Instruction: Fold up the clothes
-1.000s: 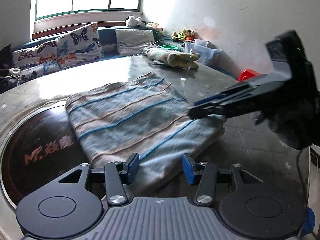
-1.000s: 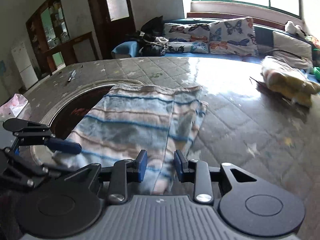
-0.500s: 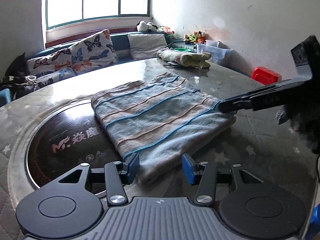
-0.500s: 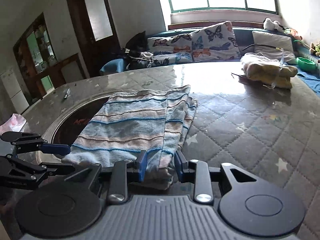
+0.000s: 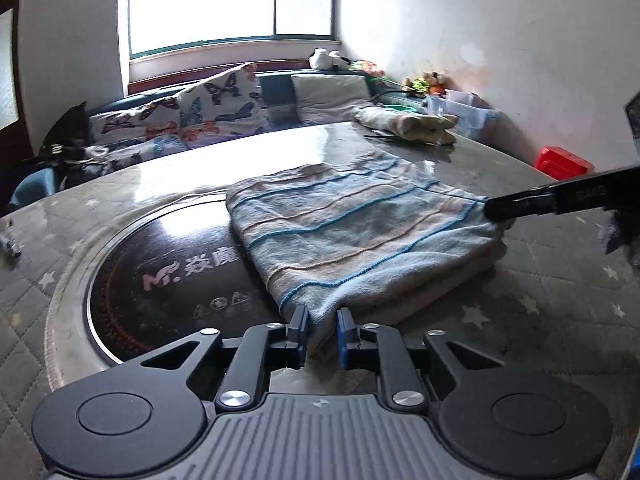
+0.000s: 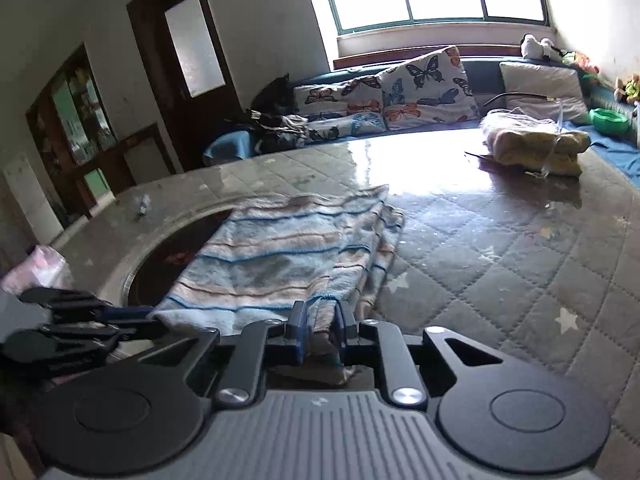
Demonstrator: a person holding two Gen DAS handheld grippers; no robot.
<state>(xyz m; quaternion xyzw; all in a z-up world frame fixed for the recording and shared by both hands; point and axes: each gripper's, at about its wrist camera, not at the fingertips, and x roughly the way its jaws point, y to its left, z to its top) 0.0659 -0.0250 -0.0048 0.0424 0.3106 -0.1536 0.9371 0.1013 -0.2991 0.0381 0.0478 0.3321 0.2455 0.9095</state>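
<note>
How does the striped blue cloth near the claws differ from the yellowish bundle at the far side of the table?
The striped blue cloth lies spread flat in folded layers; the yellowish bundle sits heaped and lumpy. The striped cloth is pale blue with blue and tan stripes; the bundle is cream-yellow with no clear stripes. The left claw and right claw are closing on the striped cloth's near edge; nothing touches the bundle. Both rest on the quilted table.

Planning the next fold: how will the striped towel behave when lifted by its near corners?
The striped towel will probably go limp and sag between the left tongs and the right tongs, both closing with its edge between them. Its doubled layers look thick, so somewhat weighty. On the glossy table it should slide easily.
</note>
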